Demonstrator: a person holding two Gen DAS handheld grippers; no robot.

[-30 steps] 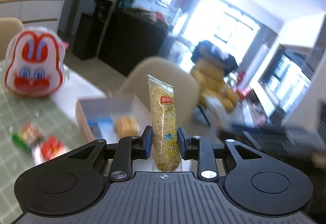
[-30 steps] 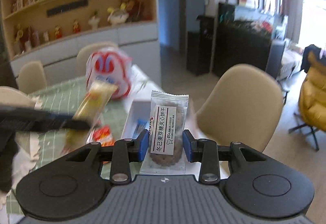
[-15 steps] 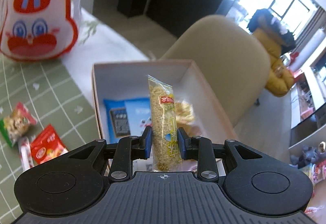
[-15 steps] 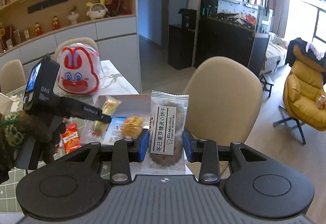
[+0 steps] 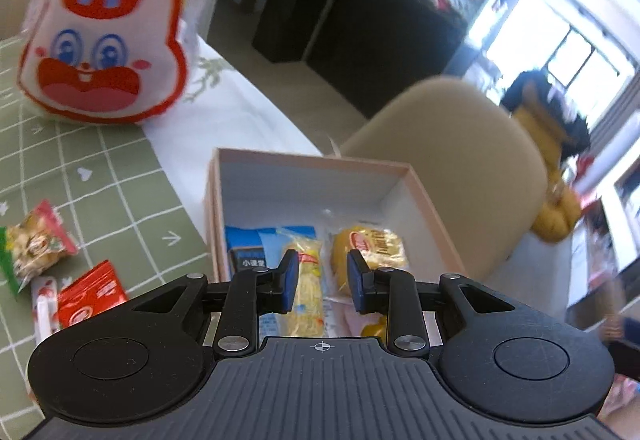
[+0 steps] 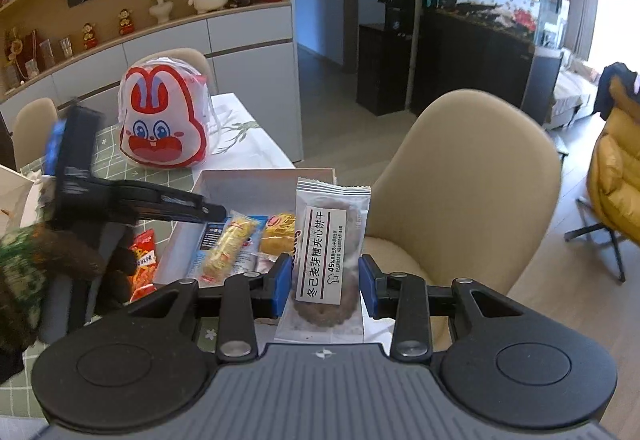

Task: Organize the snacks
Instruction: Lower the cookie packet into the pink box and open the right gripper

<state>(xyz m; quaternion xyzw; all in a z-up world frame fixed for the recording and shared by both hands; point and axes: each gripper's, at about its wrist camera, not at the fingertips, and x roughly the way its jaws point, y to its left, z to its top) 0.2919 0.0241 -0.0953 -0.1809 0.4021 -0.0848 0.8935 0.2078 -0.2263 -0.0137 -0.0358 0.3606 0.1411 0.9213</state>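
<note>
On the green checked table (image 5: 100,176), loose snack packets (image 5: 36,248) lie to the left of an open cardboard box (image 5: 312,160), with a rabbit-faced bag (image 5: 100,40) standing behind them. The left gripper (image 5: 319,282) hangs over the box, its fingers (image 5: 289,280) parted and gripping nothing; the long yellow snack bar (image 5: 306,288) lies in the box just below and between them, touching neither pad, on a blue packet (image 5: 248,260) and beside a round yellow cake (image 5: 372,244). A second ago that bar stood upright, pinched between the same fingers, with the box farther off; it has since been lowered in and let go. To the right, the right gripper (image 6: 324,286) holds a clear-wrapped biscuit packet (image 6: 326,256) upright, fingers (image 6: 282,286) clamped against its sides, above the box's near edge and before a beige chair (image 6: 472,180). That grip is unchanged from the earlier frames, though the box now sits closer beneath it
</note>
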